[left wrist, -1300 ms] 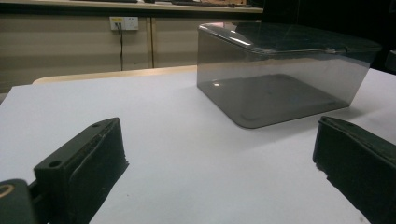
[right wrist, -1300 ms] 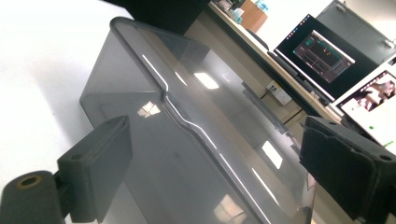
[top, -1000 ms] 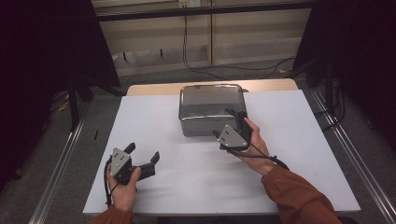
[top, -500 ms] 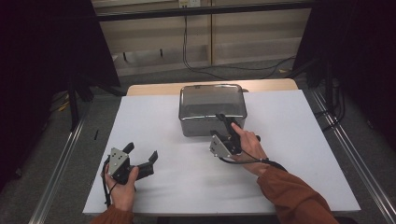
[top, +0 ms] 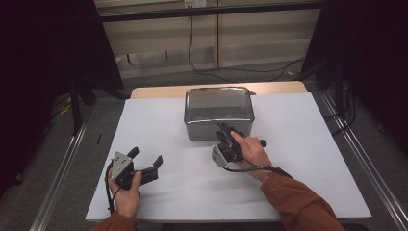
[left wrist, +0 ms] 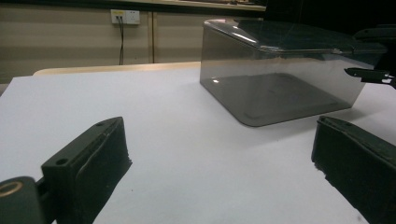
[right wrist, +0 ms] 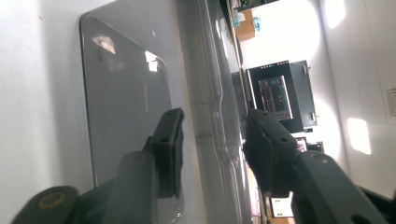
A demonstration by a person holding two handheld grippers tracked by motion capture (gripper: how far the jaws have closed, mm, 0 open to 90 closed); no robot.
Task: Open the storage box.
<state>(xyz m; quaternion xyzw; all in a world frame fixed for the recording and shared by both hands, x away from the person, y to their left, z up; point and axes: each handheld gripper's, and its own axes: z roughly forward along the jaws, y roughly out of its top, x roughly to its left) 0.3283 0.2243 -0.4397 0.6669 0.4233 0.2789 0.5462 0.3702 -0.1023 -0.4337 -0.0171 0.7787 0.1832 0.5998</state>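
The left tongs (top: 146, 162) rest in the person's left hand (top: 126, 190) close to the near left corner of the white-topped bench (top: 298, 144); their two black jaws stand wide apart with nothing between them, and in the left gripper view (left wrist: 219, 158) only bare white surface lies between the jaws. The grey three-cornered plate sits on top of these tongs, and a black cable trails down beside the wrist.

Further in, near the middle of the bench, the right hand (top: 252, 151) with an orange-brown sleeve holds the right tongs (top: 222, 129) turned on their side, pointing at the near wall of the box; the jaws have just been closing. In the right gripper view (right wrist: 212, 144) one jaw lies on the outer side of the near wall and the other on the far side of the rim, so the wall edge stands between them; the pads are close to it, but I cannot tell whether they already press on it.

The smoky grey transparent plastic box (top: 219, 113) with rounded corners stands upright at the middle of the far edge of the bench, and it looks empty.
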